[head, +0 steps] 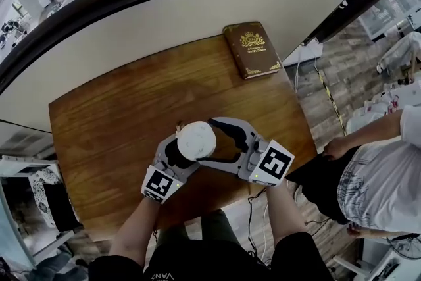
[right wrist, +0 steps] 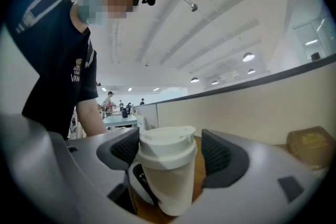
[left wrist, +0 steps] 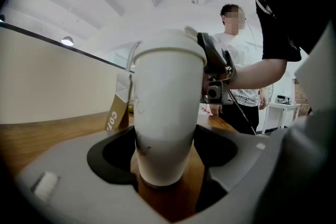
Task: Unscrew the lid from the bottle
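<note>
A white bottle [left wrist: 167, 113] stands upright on a wooden tabletop [head: 112, 122], near the edge closest to the person working on it, with its white lid [right wrist: 167, 143] still in place. The left claw [left wrist: 168, 168] is clamped around the bottle's lower body. The right claw [right wrist: 170, 150] straddles the lid with its jaws apart, one pad against the lid and a gap at the other. A brown book [head: 252, 49] lies at the far corner.

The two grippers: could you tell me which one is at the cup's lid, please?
The right gripper: its jaws flank the white lid, with a gap on one side. The left gripper grips the cup near its base.
</note>
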